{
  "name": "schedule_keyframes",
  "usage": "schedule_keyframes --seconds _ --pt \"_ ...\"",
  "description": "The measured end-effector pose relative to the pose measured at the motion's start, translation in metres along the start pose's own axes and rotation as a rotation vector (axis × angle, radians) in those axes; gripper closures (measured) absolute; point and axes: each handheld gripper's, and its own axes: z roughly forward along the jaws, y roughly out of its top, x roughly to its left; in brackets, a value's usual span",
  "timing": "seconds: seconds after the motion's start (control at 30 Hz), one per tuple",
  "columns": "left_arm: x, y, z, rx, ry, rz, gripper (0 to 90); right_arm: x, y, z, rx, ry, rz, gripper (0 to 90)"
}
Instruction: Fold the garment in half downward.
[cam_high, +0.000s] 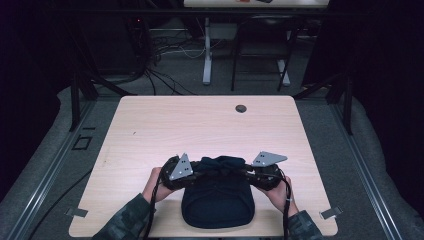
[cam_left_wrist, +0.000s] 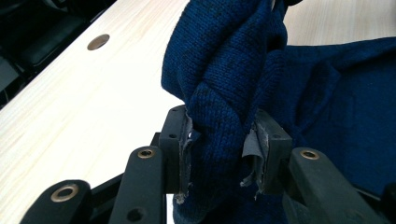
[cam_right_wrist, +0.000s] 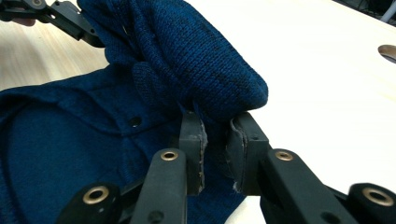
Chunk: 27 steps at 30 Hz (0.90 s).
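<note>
Here the dark blue knitted garment lies at about six o'clock on the pale wooden tabletop, close to the near edge, with its far edge gathered up into a thick bunch between the two tools. The left tool is clenched on a fold of that bunch, cloth pinched between its worn pads. The right tool looks clamped on the neighbouring fold from the three o'clock side, its jaws drawn close together with a thin layer of knit between them.

The main risk, as I judge it, is an uneven grip. The left tool has a fat wad while the right tool has little cloth, so a lift or a pull could slide the knit out of the right jaws and leave the garment hanging from one side. Pulling the two tools apart could also stretch the loose knit. The frayed tape on the pads may snag the yarn. Because the garment sits so near the six o'clock edge, a dropped fold could slide off the tabletop.

The cloth is a soft, coarse, ribbed knit, deep navy, with a small round snap or eyelet on a flat panel. Its lower part lies flat and rounded, its upper part rumpled. A round hole sits at twelve o'clock.
</note>
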Motion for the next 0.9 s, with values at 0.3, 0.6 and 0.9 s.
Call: schedule_keyframes --seconds 0.3,0.6,0.9 --pt "-0.006 -0.003 -0.003 0.011 -0.01 -0.006 57.7 0.003 -0.003 -0.003 0.007 0.004 -0.006 76.4" --pt "-0.009 -0.005 -0.008 0.018 -0.022 -0.045 39.7 0.006 -0.006 -0.005 0.01 0.003 -0.002 76.5" --pt "-0.014 -0.001 -0.023 -0.021 -0.004 -0.054 41.2 0.009 -0.01 -0.007 0.019 -0.003 -0.017 76.4"
